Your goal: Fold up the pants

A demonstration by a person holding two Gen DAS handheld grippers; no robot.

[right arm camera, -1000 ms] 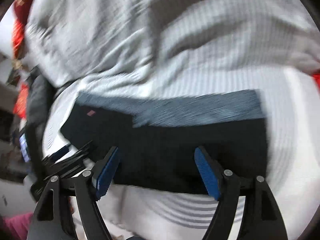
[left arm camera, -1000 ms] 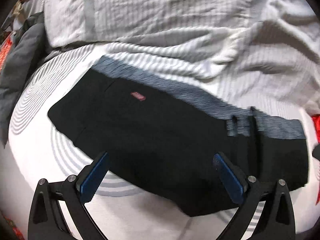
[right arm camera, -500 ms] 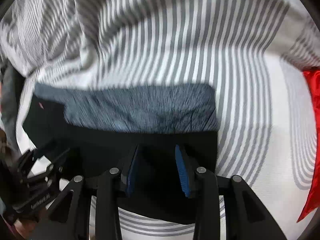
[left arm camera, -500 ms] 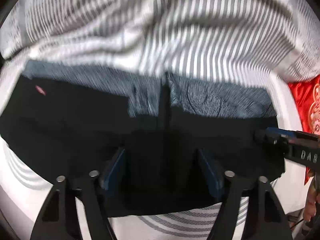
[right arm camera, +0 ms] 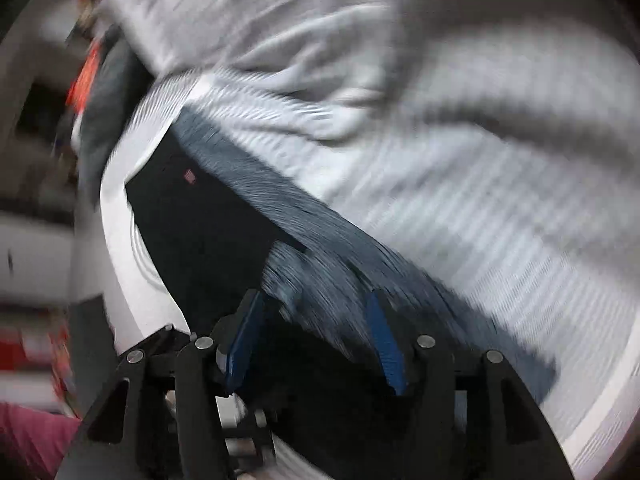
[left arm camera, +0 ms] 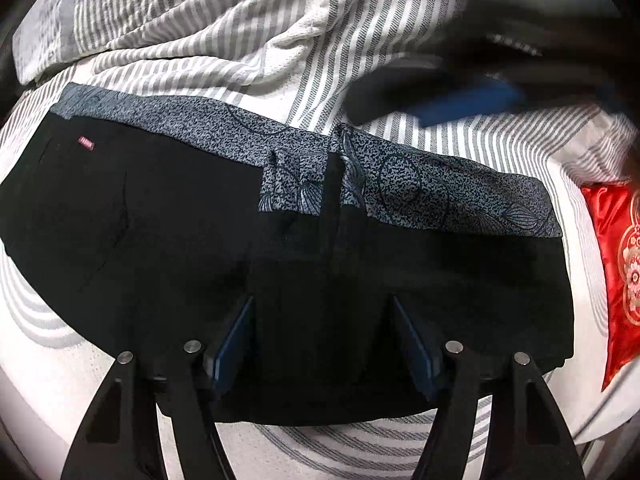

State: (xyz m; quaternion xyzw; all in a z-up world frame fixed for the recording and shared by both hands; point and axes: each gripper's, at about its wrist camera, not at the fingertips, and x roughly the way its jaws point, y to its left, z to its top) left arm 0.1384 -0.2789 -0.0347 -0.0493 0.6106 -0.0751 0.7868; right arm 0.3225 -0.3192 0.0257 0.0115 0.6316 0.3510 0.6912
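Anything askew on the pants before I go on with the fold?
One thing: on the pants, a flap of the patterned waistband hangs folded down over the black fabric near the centre seam, breaking the band's straight line. Otherwise they lie flat on the striped bedding. The right wrist view is too blurred to add more.

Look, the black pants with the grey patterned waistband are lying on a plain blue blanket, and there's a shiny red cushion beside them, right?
Not quite. The black pants with the grey patterned waistband lie on a white bedding with grey stripes, not a plain blue blanket. The left wrist view shows the stripes clearly. The shiny red cushion is indeed beside them.
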